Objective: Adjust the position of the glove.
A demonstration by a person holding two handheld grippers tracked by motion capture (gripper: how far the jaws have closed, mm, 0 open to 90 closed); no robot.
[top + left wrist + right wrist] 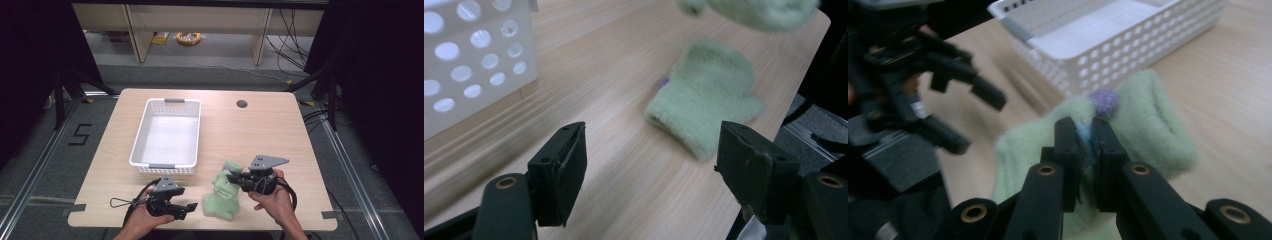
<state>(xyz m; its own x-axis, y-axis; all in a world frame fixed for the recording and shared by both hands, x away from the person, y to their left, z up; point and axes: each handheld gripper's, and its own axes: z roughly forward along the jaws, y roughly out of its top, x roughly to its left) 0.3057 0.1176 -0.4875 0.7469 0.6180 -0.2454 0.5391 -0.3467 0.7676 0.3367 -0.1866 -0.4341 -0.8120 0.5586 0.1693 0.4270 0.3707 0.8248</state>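
Observation:
A pale green fuzzy mitten [216, 206] lies flat near the table's front edge, also seen in the left gripper view [706, 100]. A second green mitten [226, 175] hangs just above it, with my right gripper [231, 177] shut on it. In the right gripper view the jaws [1083, 125] pinch this mitten's fabric [1153, 125] just below a small purple pompom [1104, 102]. My left gripper [189, 210] stands open left of the mittens, low over the table, with nothing between its jaws [651, 127]. The lifted mitten [754, 10] shows at the top edge there.
A white perforated basket [141, 131] stands empty at mid-table left, close behind the left gripper [469, 60] [1128, 45]. A round cable hole [242, 104] sits at the back of the wooden table. The table's front edge runs just below both hands.

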